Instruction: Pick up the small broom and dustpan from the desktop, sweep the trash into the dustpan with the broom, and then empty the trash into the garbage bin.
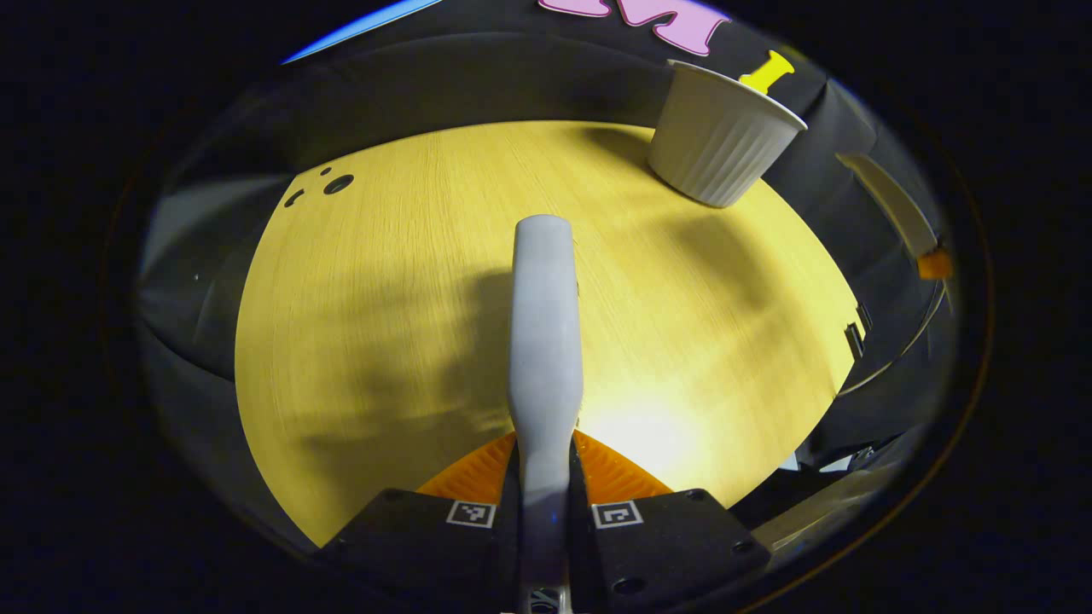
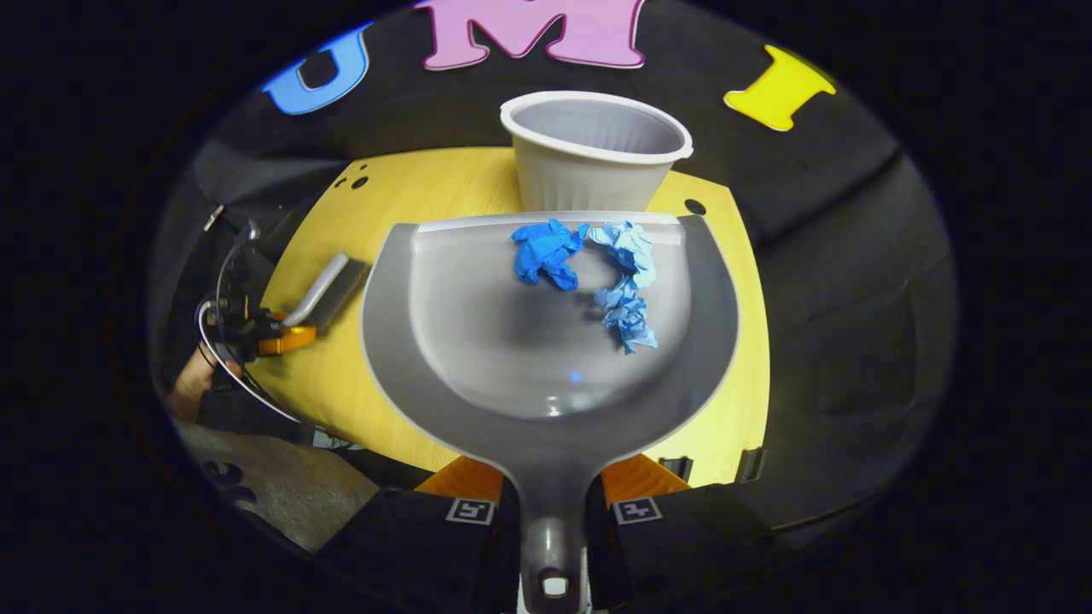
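— Blue paper scraps (image 2: 589,273) lie in the dustpan (image 2: 546,341), near its lip; my right gripper (image 2: 553,503) clamps its handle.

— And the broom?

— My left gripper (image 1: 544,490) grips the broom (image 1: 544,341) over the desk (image 1: 384,298).

— Next?

— Emptying, I judge: carry the lip over the garbage bin (image 2: 595,153) just beyond, then tilt.

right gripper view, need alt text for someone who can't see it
The right gripper holds a grey dustpan by its handle, with two crumpled blue paper scraps lying near its front edge. Just beyond that edge stands an open white ribbed bin on the yellow wooden desktop. Far left, the left gripper holds the small broom.
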The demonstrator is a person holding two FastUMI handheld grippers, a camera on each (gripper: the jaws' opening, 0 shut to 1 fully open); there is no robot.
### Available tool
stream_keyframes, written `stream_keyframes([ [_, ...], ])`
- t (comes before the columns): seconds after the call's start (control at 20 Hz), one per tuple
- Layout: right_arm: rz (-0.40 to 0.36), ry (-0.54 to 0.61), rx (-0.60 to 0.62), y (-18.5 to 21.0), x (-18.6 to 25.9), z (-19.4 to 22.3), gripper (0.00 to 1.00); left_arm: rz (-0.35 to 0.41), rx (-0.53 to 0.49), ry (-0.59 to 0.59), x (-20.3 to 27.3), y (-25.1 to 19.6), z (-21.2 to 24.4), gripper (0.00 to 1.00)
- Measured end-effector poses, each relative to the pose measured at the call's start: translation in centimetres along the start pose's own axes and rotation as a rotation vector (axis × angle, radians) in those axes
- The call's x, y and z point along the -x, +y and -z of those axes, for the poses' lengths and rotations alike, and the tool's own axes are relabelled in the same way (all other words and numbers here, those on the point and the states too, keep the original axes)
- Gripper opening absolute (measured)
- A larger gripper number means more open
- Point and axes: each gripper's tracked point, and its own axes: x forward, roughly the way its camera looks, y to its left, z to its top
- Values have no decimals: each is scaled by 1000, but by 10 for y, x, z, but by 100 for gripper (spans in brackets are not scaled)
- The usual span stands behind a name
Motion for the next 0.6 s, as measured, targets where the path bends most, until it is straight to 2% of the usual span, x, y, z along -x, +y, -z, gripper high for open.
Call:
stream_keyframes([
  [0.25,26,-30,-79,9,-6,-6,35,10,1,2,-1,-1,3,29],
  [0.3,32,-27,-93,11,-9,-6,35,11,3,0,-1,-1,2,27],
  [0.4,80,-16,-89,12,-11,-6,35,16,10,-4,0,-3,1,29],
  [0.5,138,-5,-59,14,-16,-5,35,14,12,3,0,-3,1,27],
  [0.6,157,12,-54,19,-21,-4,35,13,12,15,2,-3,1,27],
])
